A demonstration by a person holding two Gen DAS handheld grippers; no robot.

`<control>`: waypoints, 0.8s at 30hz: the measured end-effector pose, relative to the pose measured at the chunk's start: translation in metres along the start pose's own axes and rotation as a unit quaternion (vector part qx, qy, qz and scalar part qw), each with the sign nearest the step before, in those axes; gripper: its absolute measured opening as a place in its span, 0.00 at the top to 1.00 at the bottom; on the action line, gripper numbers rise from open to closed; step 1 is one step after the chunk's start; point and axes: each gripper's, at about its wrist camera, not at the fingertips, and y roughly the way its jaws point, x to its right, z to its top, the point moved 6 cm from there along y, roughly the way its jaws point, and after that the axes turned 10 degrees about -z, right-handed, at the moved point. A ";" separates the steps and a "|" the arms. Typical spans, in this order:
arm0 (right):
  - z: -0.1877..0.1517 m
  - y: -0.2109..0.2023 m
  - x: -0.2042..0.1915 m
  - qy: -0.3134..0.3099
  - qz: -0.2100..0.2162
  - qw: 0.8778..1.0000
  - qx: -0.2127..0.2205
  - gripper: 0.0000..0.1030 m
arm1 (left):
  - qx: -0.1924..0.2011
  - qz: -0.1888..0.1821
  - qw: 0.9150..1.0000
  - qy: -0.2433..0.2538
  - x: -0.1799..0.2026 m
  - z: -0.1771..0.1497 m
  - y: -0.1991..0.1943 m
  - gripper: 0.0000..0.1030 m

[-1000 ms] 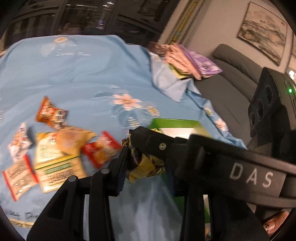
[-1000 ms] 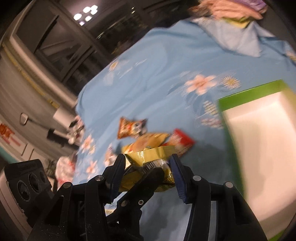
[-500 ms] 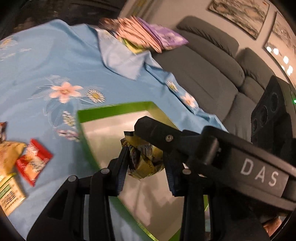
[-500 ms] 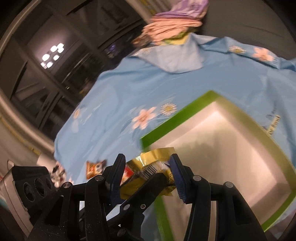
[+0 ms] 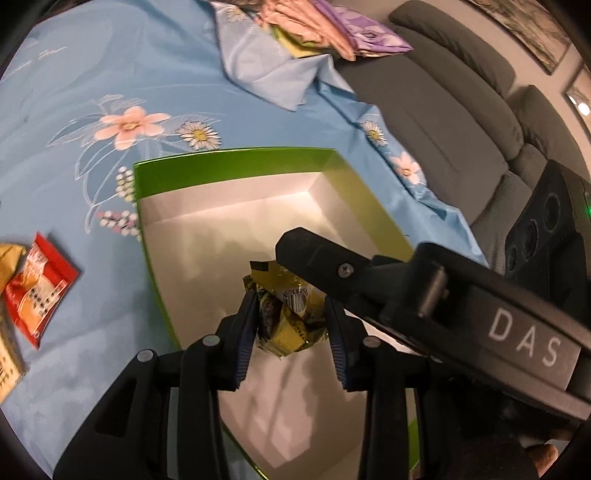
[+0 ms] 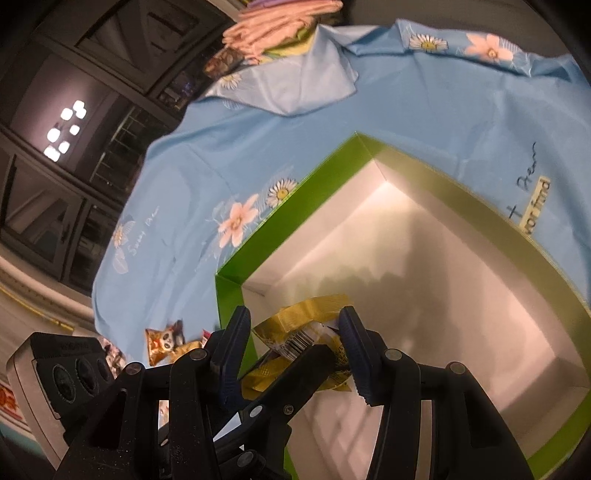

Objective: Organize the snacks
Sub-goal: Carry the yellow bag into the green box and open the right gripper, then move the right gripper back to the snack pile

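Note:
A crumpled yellow snack packet (image 5: 288,321) hangs over the white inside of an open green box (image 5: 229,162). My left gripper (image 5: 290,297) is shut on it, and the jaws are closing tighter. The right gripper's black body (image 5: 406,280) crosses in from the right and meets the same packet. In the right wrist view the yellow packet (image 6: 280,325) sits between the pads of my right gripper (image 6: 293,314), which is shut on it just inside the near corner of the green box (image 6: 280,225). The left gripper's finger (image 6: 295,373) pokes up from below.
The box rests on a blue floral tablecloth (image 5: 110,74). Loose snacks lie to its left: a red packet (image 5: 37,291) and an orange panda packet (image 6: 162,341). Folded cloths (image 5: 332,26) are piled at the far edge. A grey sofa (image 5: 461,110) stands to the right.
Both grippers carried the yellow packet together from above the loose snacks to over the green box, and lower. The packet stayed held the whole way.

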 end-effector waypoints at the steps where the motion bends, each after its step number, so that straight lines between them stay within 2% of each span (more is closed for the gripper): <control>1: -0.001 0.002 -0.001 -0.001 0.001 1.000 -0.004 0.48 | 0.000 0.005 1.000 -0.003 -0.002 -0.001 0.000 0.69; 5: -0.007 0.014 -0.004 -0.016 -0.022 0.999 -0.020 0.48 | -0.003 0.043 0.999 -0.009 -0.011 -0.006 -0.002 0.78; 10: -0.016 0.027 -0.008 -0.024 -0.013 0.998 -0.050 0.48 | 0.002 0.072 0.997 -0.015 -0.023 -0.013 -0.013 0.79; 13: -0.020 0.029 -0.014 -0.034 -0.010 0.998 -0.058 0.48 | 0.003 0.090 0.996 -0.001 -0.026 -0.017 -0.020 0.79; 14: -0.022 0.029 -0.016 -0.037 -0.010 0.997 -0.061 0.48 | 0.009 0.109 0.994 0.011 -0.028 -0.017 -0.024 0.80; 15: -0.023 0.029 -0.017 -0.038 -0.011 0.997 -0.063 0.48 | 0.016 0.127 0.992 0.019 -0.031 -0.017 -0.028 0.85; 16: -0.025 0.029 -0.020 -0.040 -0.010 0.997 -0.064 0.48 | 0.017 0.119 0.993 0.019 -0.033 -0.018 -0.031 0.83; 19: -0.027 0.022 -0.028 -0.054 0.000 0.997 -0.058 0.48 | 0.027 0.057 0.998 -0.009 -0.037 -0.018 -0.038 0.84; 22: -0.027 0.013 -0.033 -0.061 -0.016 0.997 -0.039 0.48 | 0.046 0.012 0.999 -0.018 -0.030 -0.019 -0.052 0.80; 24: -0.025 0.005 -0.036 -0.069 -0.037 0.997 -0.018 0.48 | 0.068 -0.003 0.998 -0.010 -0.023 -0.018 -0.068 0.71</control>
